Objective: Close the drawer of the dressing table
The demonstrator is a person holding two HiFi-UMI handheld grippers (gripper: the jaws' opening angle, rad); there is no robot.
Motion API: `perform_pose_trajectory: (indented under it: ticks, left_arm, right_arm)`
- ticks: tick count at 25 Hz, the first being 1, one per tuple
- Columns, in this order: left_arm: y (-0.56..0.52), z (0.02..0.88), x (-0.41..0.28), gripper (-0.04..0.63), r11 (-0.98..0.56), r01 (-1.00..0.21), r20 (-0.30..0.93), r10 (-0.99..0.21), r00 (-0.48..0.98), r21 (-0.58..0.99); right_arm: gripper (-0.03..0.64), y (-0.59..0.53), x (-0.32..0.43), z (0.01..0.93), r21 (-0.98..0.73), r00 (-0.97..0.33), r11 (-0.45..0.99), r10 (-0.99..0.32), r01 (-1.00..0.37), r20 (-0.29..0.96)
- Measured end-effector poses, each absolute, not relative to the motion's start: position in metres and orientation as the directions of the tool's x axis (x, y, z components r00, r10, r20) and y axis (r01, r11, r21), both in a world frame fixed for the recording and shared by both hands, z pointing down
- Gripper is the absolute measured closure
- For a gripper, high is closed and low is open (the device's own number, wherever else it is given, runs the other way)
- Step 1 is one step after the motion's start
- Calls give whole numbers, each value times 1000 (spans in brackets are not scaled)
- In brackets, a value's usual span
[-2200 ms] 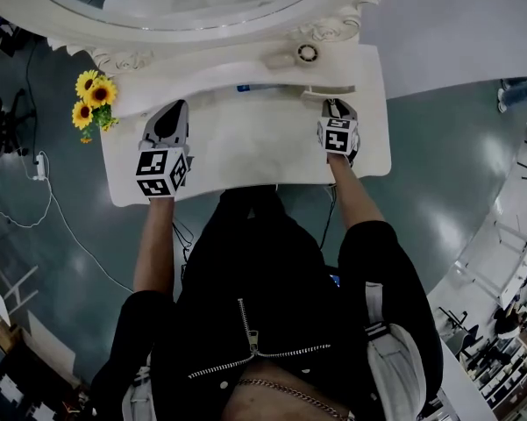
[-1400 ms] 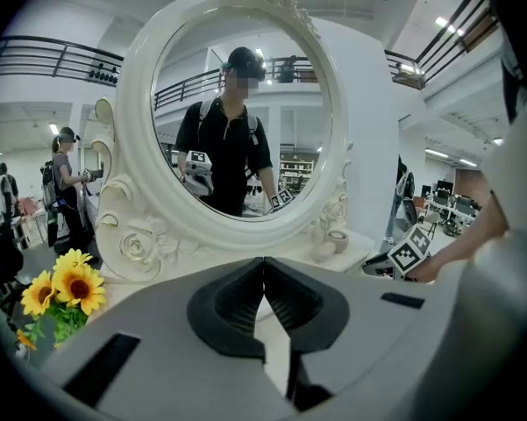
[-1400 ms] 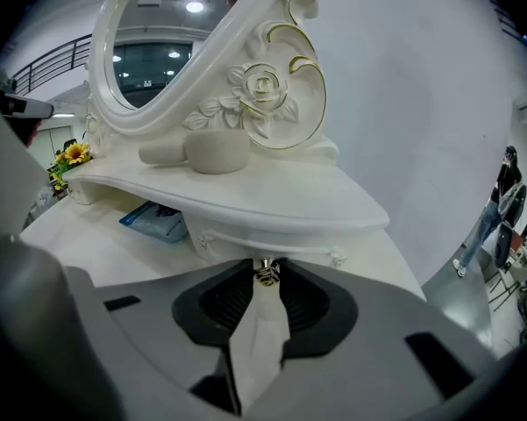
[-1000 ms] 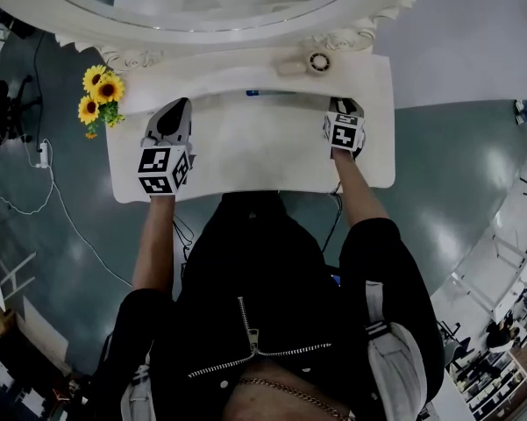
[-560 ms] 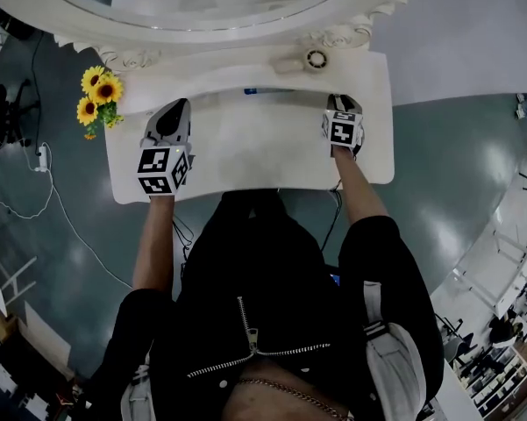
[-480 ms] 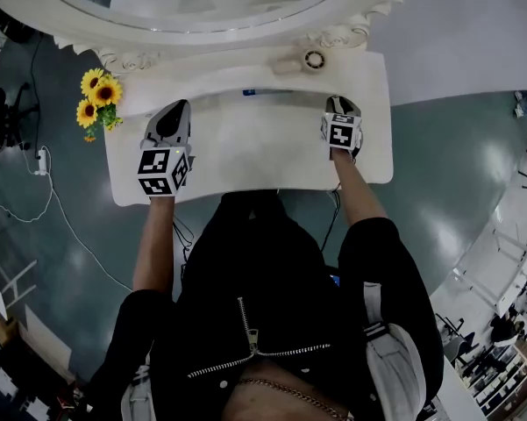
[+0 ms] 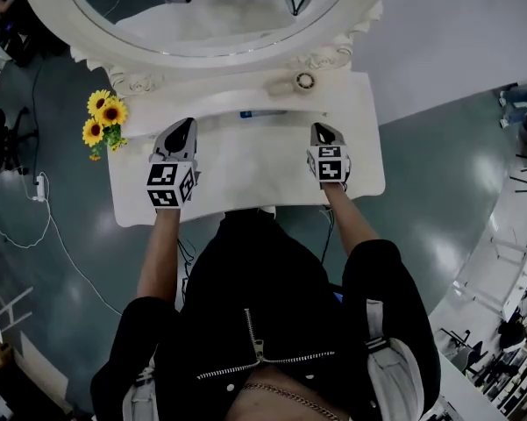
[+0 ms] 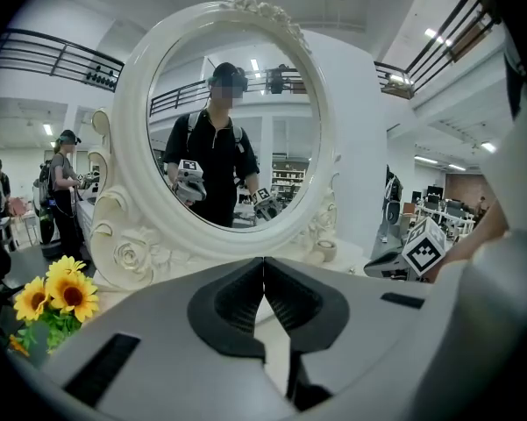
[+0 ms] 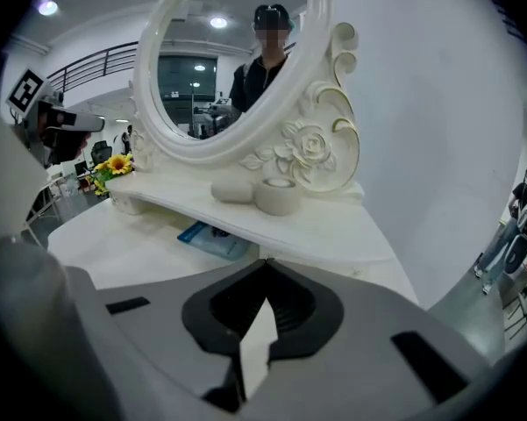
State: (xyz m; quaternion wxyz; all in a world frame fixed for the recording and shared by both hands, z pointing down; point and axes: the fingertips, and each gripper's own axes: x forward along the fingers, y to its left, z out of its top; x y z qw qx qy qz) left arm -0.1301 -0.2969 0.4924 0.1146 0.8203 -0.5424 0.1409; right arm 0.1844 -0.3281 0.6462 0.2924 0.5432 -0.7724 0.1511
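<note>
Drawer (image 7: 309, 112) far right under shelf (image 7: 245, 95), looks flush; closing likely done. Right gripper (image 7: 318, 131) jaws just closed together, nothing between. Left gripper (image 7: 185, 126) pinched tight, empty. Both above dressing table (image 7: 245, 178); only withdrawal left.

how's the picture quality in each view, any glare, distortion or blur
Head view: dim, fairly sharp, soft glare patches on the floor right of the dressing table. Left gripper view: heavy fisheye, black corners, the mirror bulging, ceiling lights bright, a mosaic patch over the reflected face. Right gripper view: same fisheye, the white wall nearly washed out.
</note>
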Motion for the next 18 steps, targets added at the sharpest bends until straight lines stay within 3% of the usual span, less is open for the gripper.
perform_pose_trajectory:
  ticks: [18]
  left_arm:
    - [-297, 453, -142, 574, -393, -920, 250, -890, 382, 6]
  right_arm:
    - [612, -328, 92, 457, 57, -435, 462, -865, -885, 252]
